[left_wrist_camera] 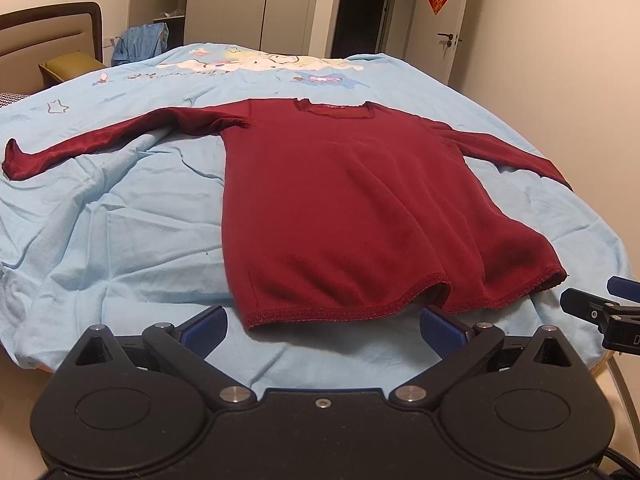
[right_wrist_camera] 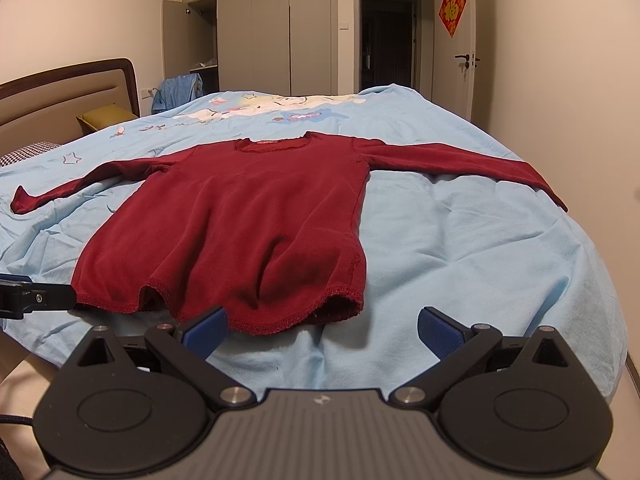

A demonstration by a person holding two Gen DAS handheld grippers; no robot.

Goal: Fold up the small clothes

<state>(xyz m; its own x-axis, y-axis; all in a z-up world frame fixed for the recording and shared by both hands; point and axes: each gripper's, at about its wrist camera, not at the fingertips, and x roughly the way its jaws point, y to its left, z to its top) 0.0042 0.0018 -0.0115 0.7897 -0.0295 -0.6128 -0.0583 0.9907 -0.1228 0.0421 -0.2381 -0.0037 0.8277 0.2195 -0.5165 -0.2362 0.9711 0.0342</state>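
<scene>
Just short of the red shirt's (left_wrist_camera: 340, 200) hem, left gripper (left_wrist_camera: 322, 330) and right gripper (right_wrist_camera: 322, 330) hover spread wide, empty; collar points away.

- Shirt (left_wrist_camera: 352, 208) lies flat on bedsheet (left_wrist_camera: 120, 240), frame centre; sleeves spread left and right
- Left gripper (left_wrist_camera: 322, 326) below hem; headboard (left_wrist_camera: 48, 36) upper left
</scene>
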